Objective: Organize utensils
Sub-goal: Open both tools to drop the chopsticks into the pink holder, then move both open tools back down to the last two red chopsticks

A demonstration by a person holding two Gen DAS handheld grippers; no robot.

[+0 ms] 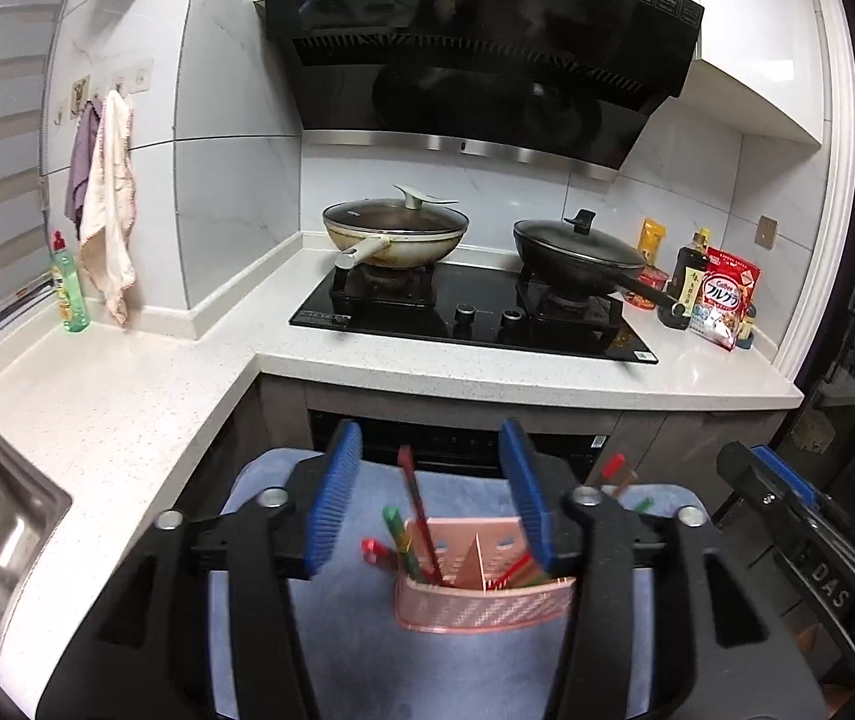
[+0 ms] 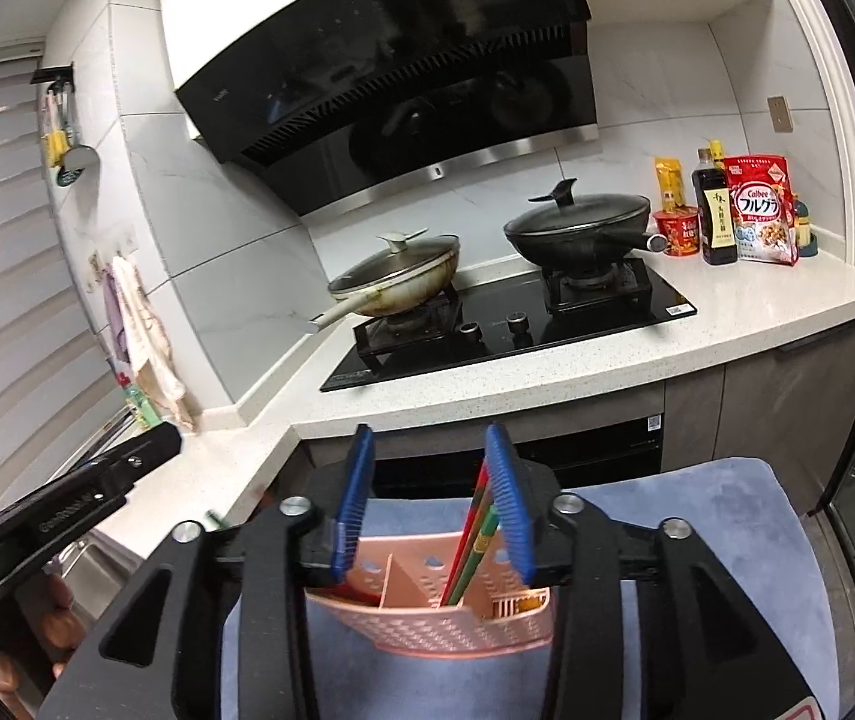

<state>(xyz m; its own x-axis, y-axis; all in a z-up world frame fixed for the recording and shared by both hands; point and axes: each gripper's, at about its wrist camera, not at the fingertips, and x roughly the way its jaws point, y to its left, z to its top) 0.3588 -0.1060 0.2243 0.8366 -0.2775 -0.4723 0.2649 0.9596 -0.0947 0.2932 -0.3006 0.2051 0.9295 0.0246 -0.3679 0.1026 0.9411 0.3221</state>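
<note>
A white speckled stone countertop [image 1: 127, 396] wraps the corner, carrying a black glass hob [image 1: 475, 312] with two lidded pans. In front of it a blue padded cloth mat [image 1: 367, 630] bears a pink perforated plastic utensil caddy [image 1: 481, 606] near its middle, divided into compartments. Red and green chopsticks [image 1: 412, 516] stand tilted in the left compartment, and more [image 2: 475, 534] lean in the right one. The left gripper [image 1: 433, 504] hangs above the caddy, jaws apart, touching nothing. The right gripper [image 2: 433, 504] is likewise parted; its chopsticks rise beside the right pad, unpinched.
</note>
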